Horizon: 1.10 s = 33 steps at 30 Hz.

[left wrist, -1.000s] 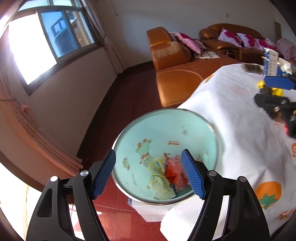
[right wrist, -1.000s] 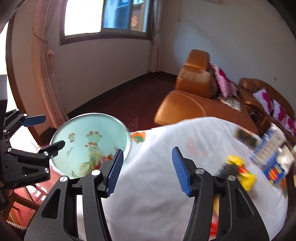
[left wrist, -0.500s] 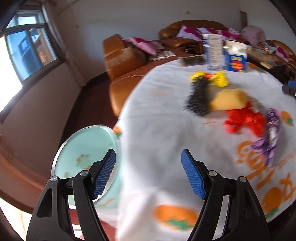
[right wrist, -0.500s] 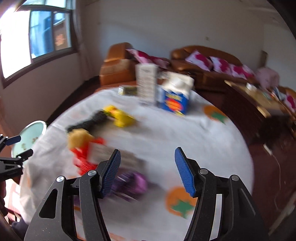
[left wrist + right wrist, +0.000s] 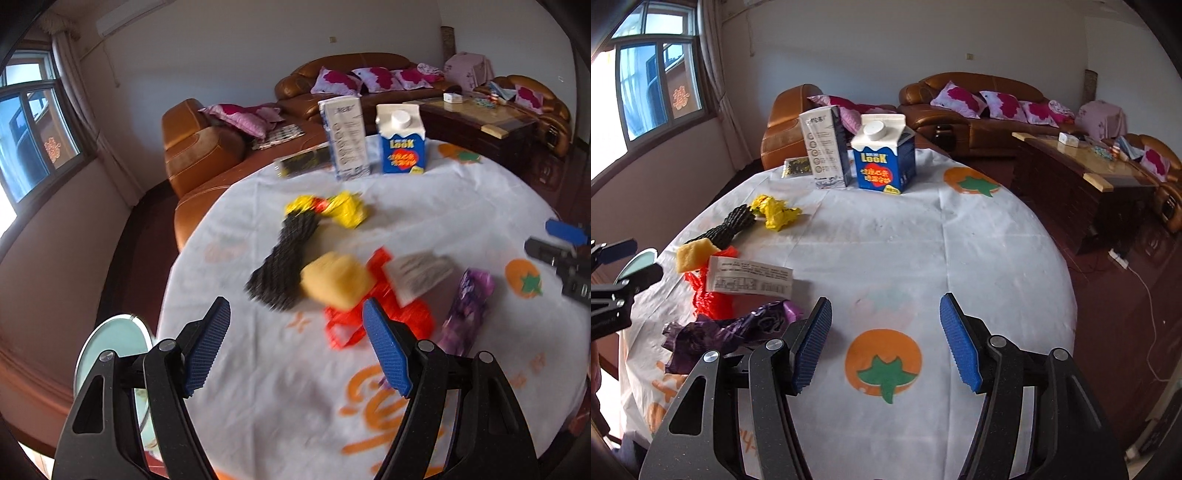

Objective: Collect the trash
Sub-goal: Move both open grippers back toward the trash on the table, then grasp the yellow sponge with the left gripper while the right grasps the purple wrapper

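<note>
Trash lies on the white tablecloth (image 5: 288, 391): a black foam net (image 5: 282, 258), a yellow sponge (image 5: 334, 280), a red plastic wrapper (image 5: 373, 321), a paper slip (image 5: 419, 275), a purple wrapper (image 5: 467, 308) and a yellow wrapper (image 5: 345, 208). My left gripper (image 5: 297, 349) is open and empty above the table's near edge, just short of the sponge. My right gripper (image 5: 886, 341) is open and empty, with the purple wrapper (image 5: 727, 330) at its left finger. The pale green bin (image 5: 110, 350) stands below the table's left edge.
A blue milk carton (image 5: 402, 144) and a white carton (image 5: 345, 138) stand at the table's far side, with a dark packet (image 5: 301, 164) beside them. Brown sofas (image 5: 199, 147) and a wooden coffee table (image 5: 1086, 173) stand beyond.
Both grippers have swung from over the bin to face the table and its trash. Both stayed open and empty.
</note>
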Tool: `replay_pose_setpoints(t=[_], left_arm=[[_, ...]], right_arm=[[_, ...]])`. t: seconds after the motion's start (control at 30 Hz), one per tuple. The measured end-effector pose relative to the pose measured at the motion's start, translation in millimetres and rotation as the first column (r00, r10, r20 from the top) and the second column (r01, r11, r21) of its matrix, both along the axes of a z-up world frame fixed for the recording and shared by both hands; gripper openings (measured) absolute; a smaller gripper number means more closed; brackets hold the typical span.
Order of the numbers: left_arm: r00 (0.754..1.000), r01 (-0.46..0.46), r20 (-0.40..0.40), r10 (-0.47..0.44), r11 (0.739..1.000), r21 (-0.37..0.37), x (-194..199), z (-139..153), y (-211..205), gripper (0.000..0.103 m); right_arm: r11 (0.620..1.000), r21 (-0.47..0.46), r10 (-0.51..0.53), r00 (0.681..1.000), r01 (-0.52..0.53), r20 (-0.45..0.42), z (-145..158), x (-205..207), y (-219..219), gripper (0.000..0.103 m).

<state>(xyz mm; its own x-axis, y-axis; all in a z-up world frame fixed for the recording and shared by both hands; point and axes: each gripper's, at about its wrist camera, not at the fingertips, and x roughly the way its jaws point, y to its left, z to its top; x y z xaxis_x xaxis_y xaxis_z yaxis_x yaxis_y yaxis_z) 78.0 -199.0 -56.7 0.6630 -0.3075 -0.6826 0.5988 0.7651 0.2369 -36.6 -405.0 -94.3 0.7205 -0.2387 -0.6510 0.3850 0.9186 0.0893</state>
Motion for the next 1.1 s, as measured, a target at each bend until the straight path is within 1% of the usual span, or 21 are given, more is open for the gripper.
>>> replay_pose_setpoints(t=[0.07,0.13,0.17,0.2,0.23,0.27,0.3,0.33,0.47,0.53,0.67,0.7,0.77,0.83,0.9,0.97,1.07,1.1], left_arm=[[1.0,0.009,-0.023,-0.009,1.0,-0.006,4,-4,-11,0.073],[0.999,0.011,-0.045,-0.01,1.0,0.004,9,-11,-22,0.073],[0.998,0.01,-0.06,-0.009,1.0,0.01,11,-15,-26,0.069],[0.996,0.021,-0.087,-0.02,1.0,0.012,14,-21,-28,0.052],[0.994,0.03,-0.107,-0.028,0.999,0.015,15,-24,-28,0.042],[0.989,0.042,-0.143,-0.04,0.999,0.012,16,-29,-27,0.028],[0.986,0.051,-0.161,-0.05,0.999,0.003,16,-31,-26,0.018],[0.985,0.055,-0.164,-0.054,0.998,0.002,16,-31,-25,0.011],[0.987,0.065,-0.149,-0.065,0.998,-0.006,10,-28,-13,0.007],[0.99,0.069,-0.125,-0.07,0.998,-0.01,6,-22,-6,0.006],[0.993,0.064,-0.096,-0.068,0.997,-0.051,-2,-4,14,0.006],[0.994,0.062,-0.083,-0.067,0.996,-0.069,-6,3,22,0.006],[0.997,0.057,-0.052,-0.061,0.995,-0.08,-11,12,33,0.006],[0.998,0.052,-0.025,-0.054,0.996,-0.066,-15,14,42,0.006],[0.999,0.039,-0.014,-0.04,0.998,-0.041,-16,10,54,0.006],[1.0,0.025,-0.002,-0.025,1.0,-0.012,-16,5,63,0.006],[0.999,-0.004,-0.037,0.004,1.0,0.013,-7,-8,82,0.006],[0.999,-0.01,-0.042,0.01,1.0,0.018,-6,-10,86,0.006]], right_arm=[[1.0,0.006,-0.014,1.0,0.014,0.0,-1,-3,-4,0.061],[1.0,0.01,-0.02,1.0,0.02,0.002,-2,-5,-6,0.066],[1.0,0.013,-0.019,1.0,0.019,0.006,-2,-6,-6,0.067],[1.0,0.017,-0.016,1.0,0.016,0.01,-2,-7,-6,0.067],[1.0,0.02,-0.013,1.0,0.013,0.011,-2,-7,-6,0.067],[1.0,0.024,-0.01,1.0,0.009,0.013,-2,-8,-7,0.067],[1.0,0.028,-0.007,1.0,0.006,0.015,-2,-7,-6,0.067],[0.999,0.035,-0.002,1.0,0.001,0.019,-2,-7,-6,0.067],[0.999,0.041,0.011,1.0,-0.012,0.016,-4,-3,-3,0.067],[0.999,0.039,0.019,1.0,-0.019,0.013,-4,-2,1,0.067],[0.999,0.041,0.032,0.999,-0.033,0.012,-2,1,7,0.067],[0.998,0.041,0.04,0.999,-0.041,0.013,-1,3,10,0.067],[0.997,0.047,0.054,0.998,-0.055,0.015,0,6,15,0.067],[0.996,0.052,0.076,0.997,-0.076,0.016,1,11,22,0.067],[0.994,0.053,0.099,0.995,-0.1,0.015,2,18,30,0.067],[0.993,0.038,0.113,0.994,-0.112,-0.012,-1,30,36,0.067],[0.99,0.07,0.124,0.991,-0.12,-0.044,-8,44,35,0.067],[0.988,0.083,0.138,0.988,-0.133,-0.067,-12,49,36,0.067]])
